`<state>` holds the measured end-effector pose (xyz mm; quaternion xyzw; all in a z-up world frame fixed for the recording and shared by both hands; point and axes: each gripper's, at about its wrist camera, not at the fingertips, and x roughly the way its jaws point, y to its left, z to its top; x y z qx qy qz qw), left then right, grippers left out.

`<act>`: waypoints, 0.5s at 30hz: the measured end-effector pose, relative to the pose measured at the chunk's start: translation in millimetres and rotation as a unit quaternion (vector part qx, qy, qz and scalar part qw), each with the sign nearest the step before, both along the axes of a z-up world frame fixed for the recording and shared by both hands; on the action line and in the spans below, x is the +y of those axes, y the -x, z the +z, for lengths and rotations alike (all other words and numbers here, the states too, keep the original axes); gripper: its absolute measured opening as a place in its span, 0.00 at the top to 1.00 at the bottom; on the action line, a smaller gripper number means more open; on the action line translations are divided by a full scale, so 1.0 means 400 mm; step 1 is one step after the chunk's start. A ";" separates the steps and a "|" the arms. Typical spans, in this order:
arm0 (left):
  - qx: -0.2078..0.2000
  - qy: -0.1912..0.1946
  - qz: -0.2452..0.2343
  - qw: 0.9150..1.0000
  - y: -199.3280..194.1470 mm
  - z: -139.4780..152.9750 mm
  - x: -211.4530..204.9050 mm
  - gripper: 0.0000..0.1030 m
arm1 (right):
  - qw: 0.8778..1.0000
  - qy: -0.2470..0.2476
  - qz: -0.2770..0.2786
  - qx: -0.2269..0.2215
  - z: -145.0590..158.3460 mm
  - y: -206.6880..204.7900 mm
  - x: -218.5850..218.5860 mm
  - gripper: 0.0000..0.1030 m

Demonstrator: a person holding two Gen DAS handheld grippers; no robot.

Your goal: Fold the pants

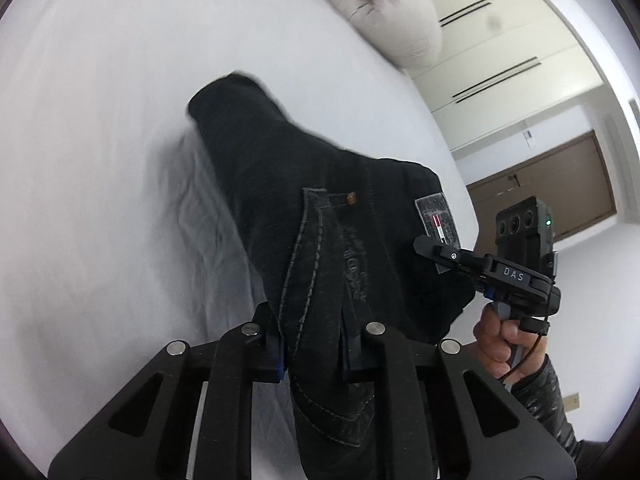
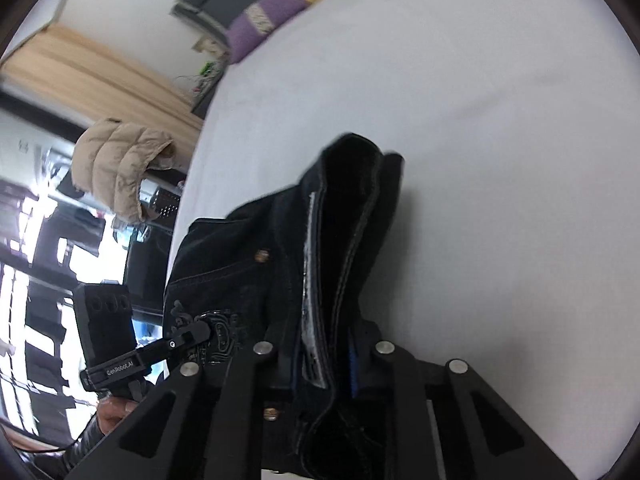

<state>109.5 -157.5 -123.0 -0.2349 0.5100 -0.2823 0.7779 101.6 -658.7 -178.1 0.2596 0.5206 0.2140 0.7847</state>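
Black jeans [image 1: 320,216] hang in the air above a white bed [image 1: 100,160], held at the waistband by both grippers. My left gripper [image 1: 314,356] is shut on the waistband edge beside the back pocket. My right gripper [image 1: 436,252] shows in the left wrist view, shut on the waistband at the leather patch. In the right wrist view my right gripper [image 2: 324,360] is shut on the doubled waistband of the jeans [image 2: 280,248]. My left gripper [image 2: 196,330] shows there at lower left, shut on the denim. The legs trail down toward the bed [image 2: 480,120].
A beige puffy jacket [image 1: 384,12] lies at the bed's far edge. White wardrobe doors [image 1: 500,60] and a brown door [image 1: 560,184] stand beyond. Purple and yellow pillows [image 2: 280,4] lie at the head; a tan coat [image 2: 120,160] hangs beside the bed.
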 end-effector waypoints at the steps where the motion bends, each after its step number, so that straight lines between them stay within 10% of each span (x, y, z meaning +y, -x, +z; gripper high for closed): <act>1: -0.009 -0.003 0.000 1.000 -0.005 0.019 0.008 0.84 | 1.000 0.000 0.006 -0.007 0.020 -0.008 0.016 0.82; 15: -0.072 -0.061 0.052 0.994 -0.113 0.135 0.152 0.84 | 0.997 -0.022 0.066 -0.031 0.102 -0.332 0.294 0.82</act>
